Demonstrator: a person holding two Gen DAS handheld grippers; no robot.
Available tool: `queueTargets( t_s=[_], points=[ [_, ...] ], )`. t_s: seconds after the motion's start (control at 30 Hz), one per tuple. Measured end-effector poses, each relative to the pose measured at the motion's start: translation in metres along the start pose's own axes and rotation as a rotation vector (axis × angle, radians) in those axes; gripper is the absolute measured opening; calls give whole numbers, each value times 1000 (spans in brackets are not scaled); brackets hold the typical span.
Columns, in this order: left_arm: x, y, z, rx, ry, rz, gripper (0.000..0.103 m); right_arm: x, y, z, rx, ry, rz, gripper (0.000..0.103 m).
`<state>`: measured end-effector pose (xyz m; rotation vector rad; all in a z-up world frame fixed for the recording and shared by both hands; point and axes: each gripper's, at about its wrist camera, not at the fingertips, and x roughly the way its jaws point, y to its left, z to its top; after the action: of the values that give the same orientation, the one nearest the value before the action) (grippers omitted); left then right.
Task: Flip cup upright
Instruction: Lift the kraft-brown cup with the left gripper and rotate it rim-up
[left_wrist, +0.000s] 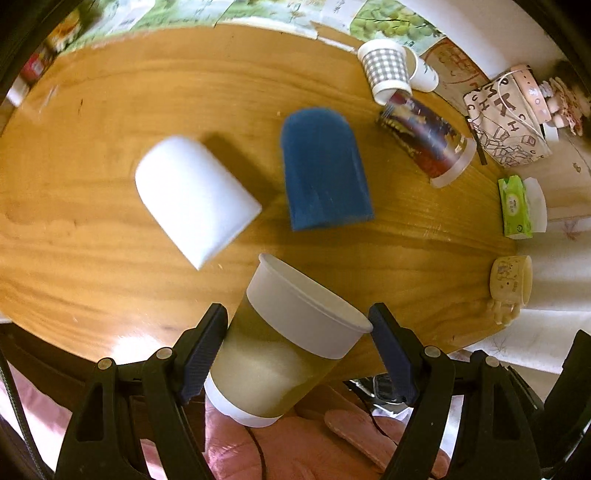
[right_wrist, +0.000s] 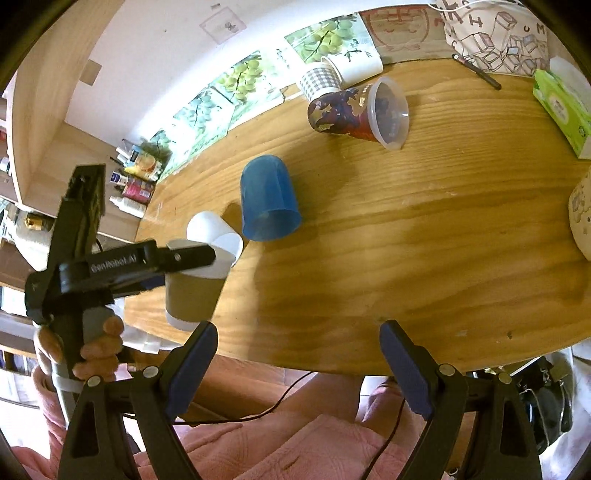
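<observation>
The left gripper (left_wrist: 297, 347) grasps a paper cup (left_wrist: 284, 343) (rim up, tilted) over the table (left_wrist: 406, 236) edge; the right gripper (right_wrist: 299, 365) hangs released.

A white paper cup with a tan-brown sleeve (left_wrist: 280, 347), a plain white plastic cup (left_wrist: 195, 199) and a translucent blue plastic cup (left_wrist: 323, 170) on a honey-coloured wooden table (left_wrist: 110, 110); beyond, a grey-and-white gingham paper cup (left_wrist: 386, 68), a dark red-and-navy patterned clear cup (left_wrist: 424, 138) and a lime-green tissue pack (left_wrist: 514, 206)
</observation>
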<state>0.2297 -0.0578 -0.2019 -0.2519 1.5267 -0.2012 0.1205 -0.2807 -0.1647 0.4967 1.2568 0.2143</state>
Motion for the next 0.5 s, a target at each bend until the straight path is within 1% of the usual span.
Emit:
queueTargets(
  t_s=[0.23,0.5],
  points=[
    [20,1,-14,-68,6,-24,81,-1,-12,1,-18,27,3,90],
    [37,5,-18,-133,13,-21,81,-3,-21,0,-36,45,2,90]
  ],
)
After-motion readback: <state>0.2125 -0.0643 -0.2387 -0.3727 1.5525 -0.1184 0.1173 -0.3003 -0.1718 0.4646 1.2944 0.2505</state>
